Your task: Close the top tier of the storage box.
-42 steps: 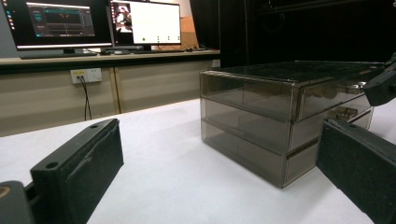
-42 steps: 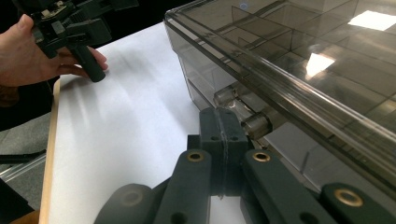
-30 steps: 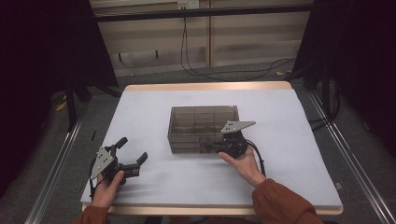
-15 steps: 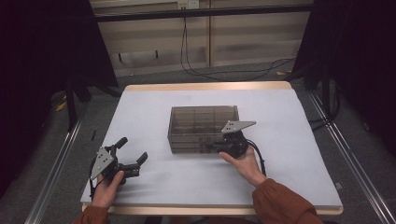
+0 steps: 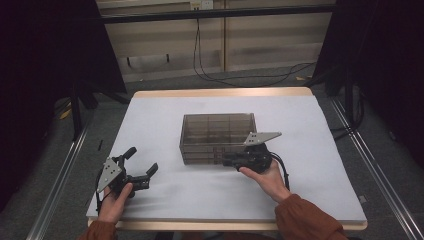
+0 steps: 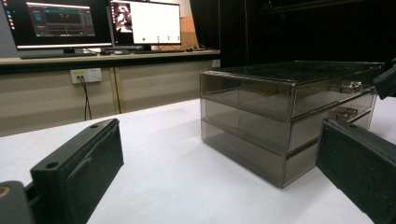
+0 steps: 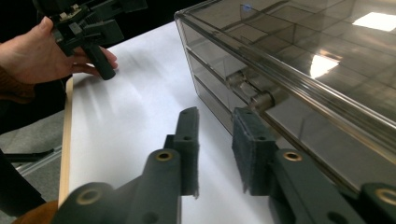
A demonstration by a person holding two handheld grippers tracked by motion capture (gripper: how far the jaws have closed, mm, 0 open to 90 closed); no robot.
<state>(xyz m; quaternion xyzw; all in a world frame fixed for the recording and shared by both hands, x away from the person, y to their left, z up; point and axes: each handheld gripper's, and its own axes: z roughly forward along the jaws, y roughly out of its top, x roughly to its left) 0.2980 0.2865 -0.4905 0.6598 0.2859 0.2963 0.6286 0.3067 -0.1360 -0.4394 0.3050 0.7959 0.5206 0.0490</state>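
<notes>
A smoky see-through cabinet (image 5: 217, 130) with three shallow drawers stands mid-table. In the left gripper view the cabinet (image 6: 280, 107) shows small metal knobs (image 6: 350, 86) on its front. My right gripper (image 5: 227, 161) lies low against the cabinet's front. In the right gripper view its jaws (image 7: 215, 119) stand a little apart with nothing between them, having just been opening. They sit just short of the top drawer's knob (image 7: 254, 91). My left gripper (image 5: 142, 160) rests at the table's front left, wide open and empty, and also appears as the left gripper (image 7: 93, 28) in the right gripper view.
The white table top (image 5: 310, 120) has a wooden rim (image 5: 220, 93) at the far side. Cables (image 5: 235, 75) lie on the floor beyond it. A desk with monitors (image 6: 93, 21) stands behind the table. Metal rails (image 5: 60, 175) run along both sides.
</notes>
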